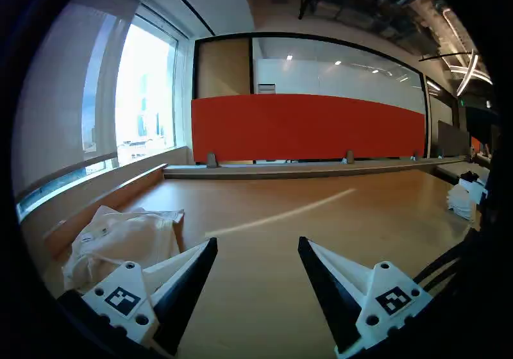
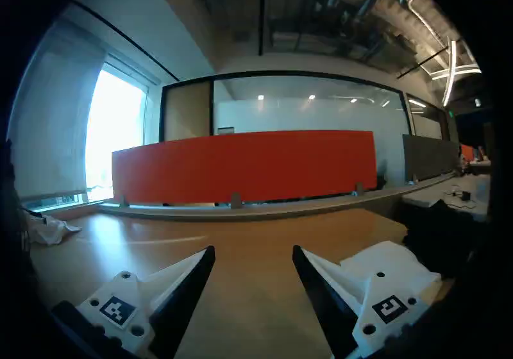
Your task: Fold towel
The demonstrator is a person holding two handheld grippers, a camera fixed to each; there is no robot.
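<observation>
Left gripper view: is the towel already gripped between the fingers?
No, the left gripper stands open over the table, and the crumpled towel lies off to its left side.

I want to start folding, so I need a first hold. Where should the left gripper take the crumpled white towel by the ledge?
Probably the corner of the towel that pokes out over the table. Bring the left gripper from that side, low along the wood: the rest is bunched beside the ledge, while this corner lies flat and free.

Blown-out window (image 1: 144, 102) glare; fisheye-warped edges, sharp focus.
</observation>
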